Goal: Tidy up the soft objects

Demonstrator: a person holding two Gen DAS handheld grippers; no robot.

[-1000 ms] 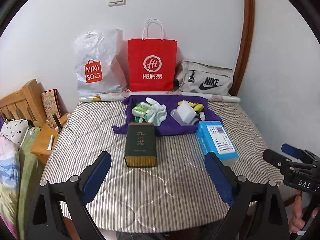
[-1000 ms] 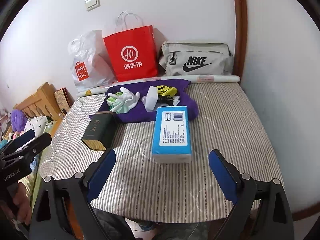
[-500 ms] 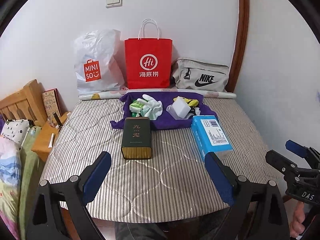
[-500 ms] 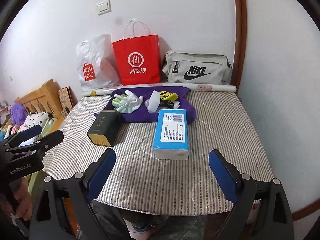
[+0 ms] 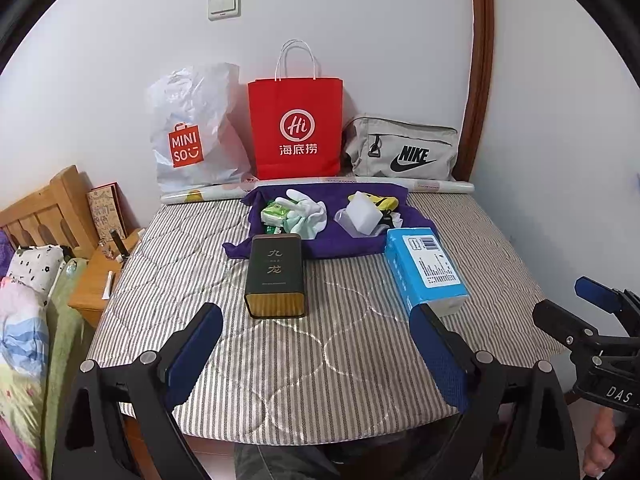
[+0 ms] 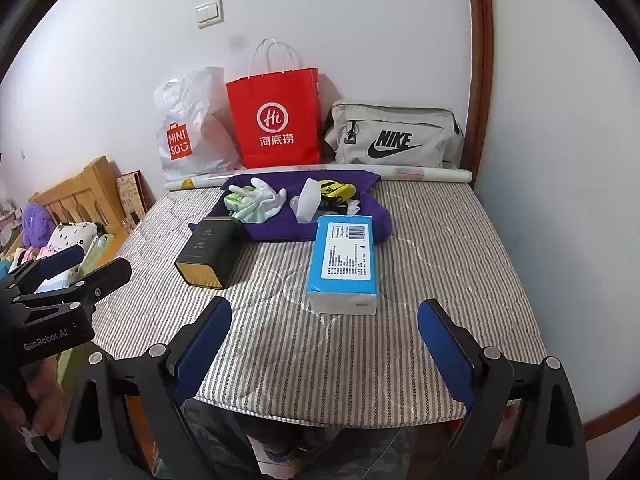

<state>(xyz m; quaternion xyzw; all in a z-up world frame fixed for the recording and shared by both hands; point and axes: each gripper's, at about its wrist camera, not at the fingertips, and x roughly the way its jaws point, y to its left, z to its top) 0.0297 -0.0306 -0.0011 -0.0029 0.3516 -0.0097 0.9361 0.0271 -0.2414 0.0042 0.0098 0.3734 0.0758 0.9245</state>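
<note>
A striped mattress (image 5: 320, 344) carries the sorting job, seen past two hand-held grippers that hang over its near edge.

At left, the left gripper (image 5: 316, 354) is spread wide, gripping nothing. Ahead of it a dark green tin (image 5: 275, 278) lies on its side, its front end gold; whether it is open or what it holds cannot be told.

At centre, on a purple cloth (image 5: 340, 246) touching the tin's far end, sit the soft things: white gloves (image 5: 306, 210) over a green packet (image 5: 274, 214), and further right a white sponge block (image 5: 362, 212) against a yellow-and-black fabric piece (image 5: 382, 202). They look light, limp and easily crushed, so a pinch through a bunched fold would likely hold best; the sponge takes a squeeze across its flat faces.

At right, a blue box (image 6: 344, 264) lies closed, contents unseen, and the right gripper (image 6: 325, 346) is likewise released and empty.

Against the wall stand a white Miniso bag (image 5: 192, 136), a red paper bag (image 5: 296, 128) and a grey Nike bag (image 5: 404, 152), insides hidden.
</note>
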